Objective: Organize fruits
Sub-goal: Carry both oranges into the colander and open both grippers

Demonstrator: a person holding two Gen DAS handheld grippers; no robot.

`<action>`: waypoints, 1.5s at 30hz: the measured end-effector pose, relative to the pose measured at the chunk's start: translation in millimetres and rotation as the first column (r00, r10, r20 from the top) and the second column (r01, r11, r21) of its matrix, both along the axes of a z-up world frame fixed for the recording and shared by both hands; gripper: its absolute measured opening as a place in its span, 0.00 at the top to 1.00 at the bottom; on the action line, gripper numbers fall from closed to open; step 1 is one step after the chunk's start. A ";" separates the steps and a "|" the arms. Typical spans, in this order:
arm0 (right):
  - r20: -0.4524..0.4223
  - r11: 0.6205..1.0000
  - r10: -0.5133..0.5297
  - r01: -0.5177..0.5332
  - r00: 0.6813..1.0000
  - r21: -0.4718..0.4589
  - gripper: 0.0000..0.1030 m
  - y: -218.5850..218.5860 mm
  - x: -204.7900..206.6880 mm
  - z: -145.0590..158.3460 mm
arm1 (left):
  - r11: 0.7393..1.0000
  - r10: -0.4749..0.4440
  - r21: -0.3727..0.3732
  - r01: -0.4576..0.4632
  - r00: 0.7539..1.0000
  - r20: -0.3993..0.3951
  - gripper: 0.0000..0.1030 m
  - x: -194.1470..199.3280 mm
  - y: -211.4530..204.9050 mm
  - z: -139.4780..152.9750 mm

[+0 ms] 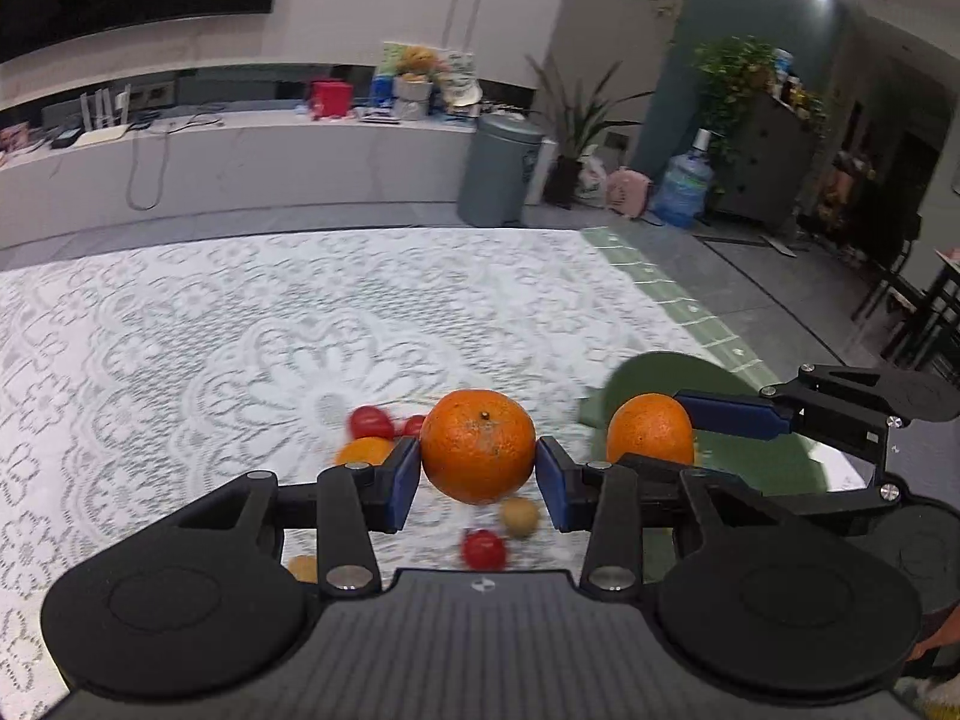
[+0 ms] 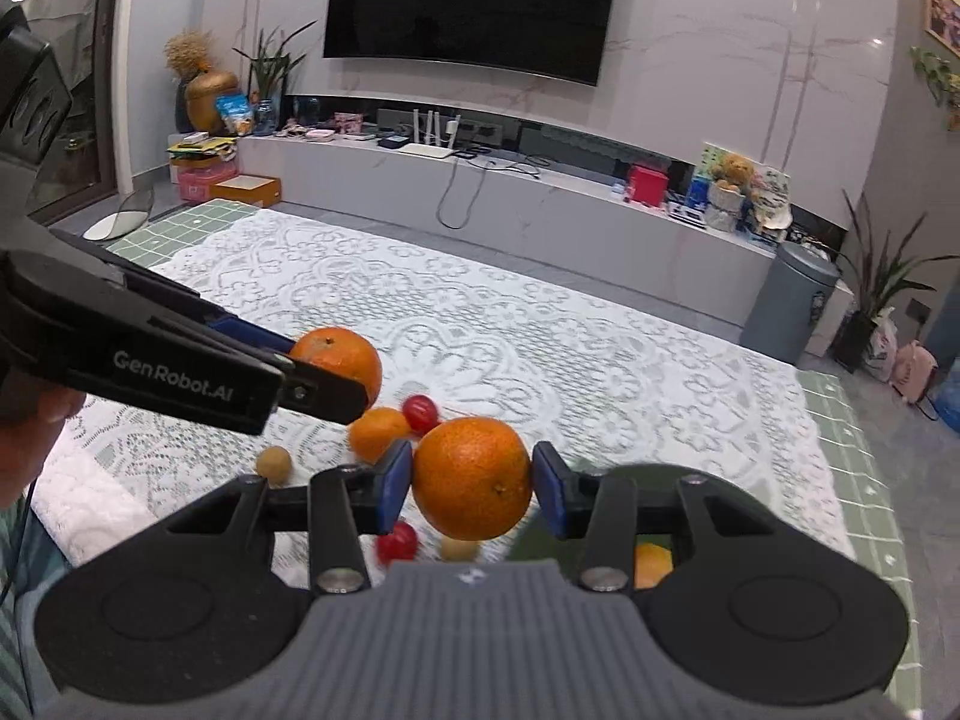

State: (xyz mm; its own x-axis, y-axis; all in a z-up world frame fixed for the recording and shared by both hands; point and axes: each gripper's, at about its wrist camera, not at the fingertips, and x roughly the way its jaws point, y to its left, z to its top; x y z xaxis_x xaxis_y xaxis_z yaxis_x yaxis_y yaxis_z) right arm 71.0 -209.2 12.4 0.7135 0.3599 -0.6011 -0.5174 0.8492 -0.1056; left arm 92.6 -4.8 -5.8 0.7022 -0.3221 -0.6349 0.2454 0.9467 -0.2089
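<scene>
Two oranges are riding in the air right now, one in each gripper. The left orange (image 1: 477, 447) is sitting squarely between the blue pads (image 1: 403, 483) of the left gripper (image 1: 477, 480), pinched across its widest part with the stem dimple facing up and forward. The right orange (image 2: 472, 478) is being held the same way by the right gripper (image 2: 472, 489), jaws closed part-way onto the fruit, stem end turned down to the lower right.

Judging by the look, these are firm, round and moderately light, with a pebbled rind that is giving the pads some bite. The skin is soft enough to bruise under a hard squeeze, and a ball shape is apt to roll out if gripped off-centre, so the middle, as now, looks like the right place to be taking hold. Both are glowing deep orange; the left one is showing a few dark flecks.

Below them, loose fruit is lying on the white lace tablecloth (image 1: 210, 330): a smaller orange (image 2: 378, 432), red cherry tomatoes (image 2: 420, 411), and small tan round fruits (image 2: 274, 461). A dark green plate (image 1: 654, 372) is waiting just beside the right gripper, and another orange (image 2: 651, 564) is peeking through that gripper's frame, seemingly on it.
</scene>
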 end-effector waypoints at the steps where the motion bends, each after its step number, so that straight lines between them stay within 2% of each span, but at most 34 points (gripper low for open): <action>1: -0.003 1.000 -0.008 0.008 1.000 -0.008 0.60 -6.2 -2.4 1.2 | 1.000 -0.014 0.001 0.014 1.000 0.001 0.54 0.2 -4.8 1.2; 10: -0.086 0.995 -0.075 0.068 0.994 -0.077 0.60 -58.0 -5.4 -3.3 | 0.985 -0.169 0.025 0.169 0.986 0.005 0.54 5.1 -60.2 1.0; 16: -0.167 0.990 -0.112 0.096 0.980 -0.102 0.60 -89.8 5.3 -8.5 | 0.962 -0.272 0.026 0.273 0.961 -0.038 0.54 18.3 -100.1 -9.6; 22: -0.236 0.987 -0.102 0.068 0.967 -0.146 0.60 -108.8 19.2 -14.9 | 0.939 -0.338 0.031 0.342 0.936 -0.099 0.54 32.0 -130.5 -22.4; 36: -0.346 0.964 -0.059 -0.037 0.937 -0.265 0.60 -117.9 47.1 -36.2 | 0.905 -0.393 0.078 0.418 0.892 -0.223 0.54 57.1 -164.9 -50.2; 45: -0.392 0.955 -0.046 -0.074 0.919 -0.288 0.60 -115.2 60.0 -49.2 | 0.896 -0.418 0.044 0.443 0.871 -0.260 0.54 71.1 -170.7 -56.1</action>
